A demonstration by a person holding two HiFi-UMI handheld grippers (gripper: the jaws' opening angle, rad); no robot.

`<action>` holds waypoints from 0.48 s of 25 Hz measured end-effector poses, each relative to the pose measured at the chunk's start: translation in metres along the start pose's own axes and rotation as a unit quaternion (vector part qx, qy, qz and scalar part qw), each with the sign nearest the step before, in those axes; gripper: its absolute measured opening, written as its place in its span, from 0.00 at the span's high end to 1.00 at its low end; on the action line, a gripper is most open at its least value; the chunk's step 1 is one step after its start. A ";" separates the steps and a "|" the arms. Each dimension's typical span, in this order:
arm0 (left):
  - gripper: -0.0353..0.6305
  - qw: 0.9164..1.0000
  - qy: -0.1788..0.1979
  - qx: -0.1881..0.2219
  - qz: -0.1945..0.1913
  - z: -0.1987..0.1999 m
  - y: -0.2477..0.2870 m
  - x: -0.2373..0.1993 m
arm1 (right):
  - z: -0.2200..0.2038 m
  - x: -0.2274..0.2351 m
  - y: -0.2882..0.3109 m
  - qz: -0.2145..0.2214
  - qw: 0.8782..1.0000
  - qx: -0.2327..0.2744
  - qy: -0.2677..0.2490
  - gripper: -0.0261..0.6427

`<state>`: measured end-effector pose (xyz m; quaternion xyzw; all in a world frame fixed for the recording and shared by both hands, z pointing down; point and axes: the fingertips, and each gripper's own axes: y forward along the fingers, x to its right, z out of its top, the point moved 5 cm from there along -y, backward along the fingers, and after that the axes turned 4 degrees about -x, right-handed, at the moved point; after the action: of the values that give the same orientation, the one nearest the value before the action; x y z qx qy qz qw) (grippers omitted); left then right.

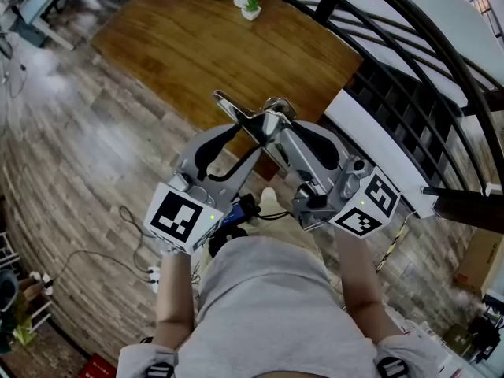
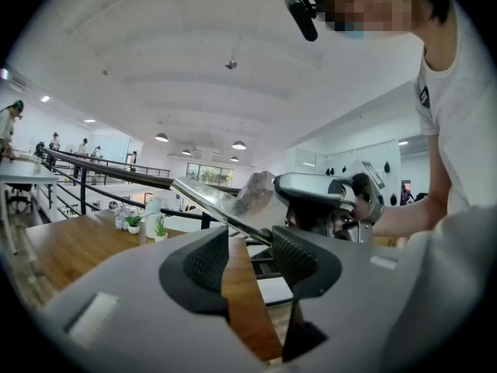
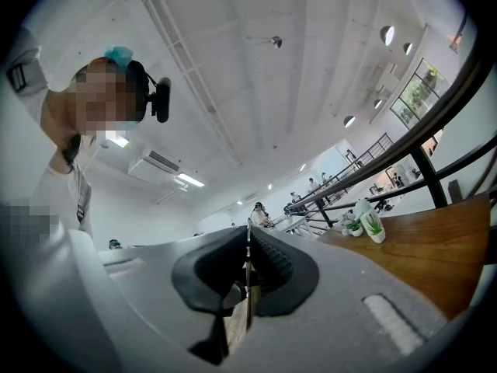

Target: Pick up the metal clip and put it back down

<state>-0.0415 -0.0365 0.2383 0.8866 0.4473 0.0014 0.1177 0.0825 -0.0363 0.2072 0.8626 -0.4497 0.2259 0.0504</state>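
The metal clip (image 1: 236,110) is a long shiny strip held in the air over the near edge of the wooden table (image 1: 220,46). My right gripper (image 1: 276,122) is shut on its near end; in the right gripper view the clip (image 3: 248,247) shows as a thin edge pinched between the pads of the right gripper (image 3: 248,266). My left gripper (image 1: 244,142) sits just below and left of it, open. In the left gripper view the clip (image 2: 217,204) slants across above the left gripper (image 2: 241,259) and its right pad, with the right gripper (image 2: 326,200) behind.
Small potted plants (image 1: 250,5) and a white bottle stand at the table's far edge. A black railing (image 1: 409,61) and a white ledge (image 1: 378,140) run along the right. Cables (image 1: 134,235) lie on the plank floor at the left.
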 end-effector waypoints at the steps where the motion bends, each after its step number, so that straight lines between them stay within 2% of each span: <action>1: 0.67 1.000 -0.001 0.000 0.000 0.000 0.000 0.000 | 0.000 0.000 0.000 -0.001 1.000 0.000 0.000 0.94; 12: 0.67 1.000 0.001 0.005 -0.004 -0.002 0.001 0.002 | -0.002 0.001 -0.002 -0.004 1.000 -0.001 0.003 0.94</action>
<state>-0.0396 -0.0355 0.2401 0.8857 0.4505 -0.0005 0.1123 0.0839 -0.0349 0.2097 0.8637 -0.4462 0.2283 0.0533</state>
